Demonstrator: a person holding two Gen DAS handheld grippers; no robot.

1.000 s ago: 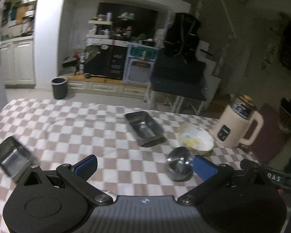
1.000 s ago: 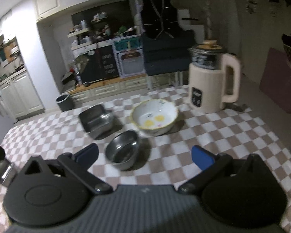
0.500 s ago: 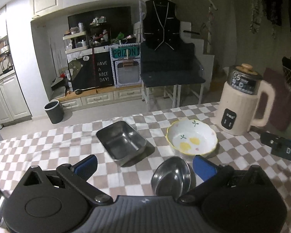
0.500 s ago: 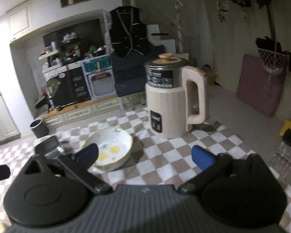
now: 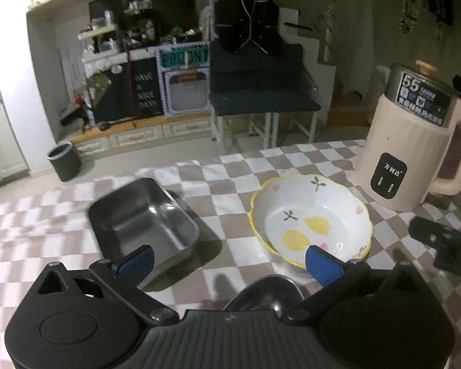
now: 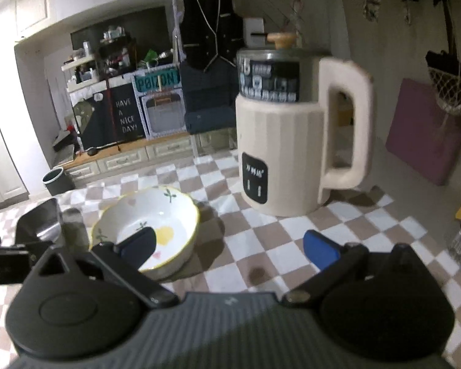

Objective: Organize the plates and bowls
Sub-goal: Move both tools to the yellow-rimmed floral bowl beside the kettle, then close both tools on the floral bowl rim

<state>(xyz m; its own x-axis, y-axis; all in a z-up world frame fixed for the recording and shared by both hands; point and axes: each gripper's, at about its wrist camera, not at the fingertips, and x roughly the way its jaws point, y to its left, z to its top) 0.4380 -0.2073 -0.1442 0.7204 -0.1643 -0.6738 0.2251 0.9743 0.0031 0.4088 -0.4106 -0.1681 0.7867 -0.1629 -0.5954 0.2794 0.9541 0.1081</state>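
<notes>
dim kitchen, checkered table. both the left gripper and right gripper hover spread, empty, probably choosing. floral bowl at one o'clock, steel tray at eleven, unstacked.

Round steel bowl mostly hidden behind the left gripper's body; cream kettle smeared with blur; steel tray partly cut off.

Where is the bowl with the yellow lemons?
In the left wrist view, the lemon bowl sits on the checked table, between the steel tray and the kettle.
</notes>
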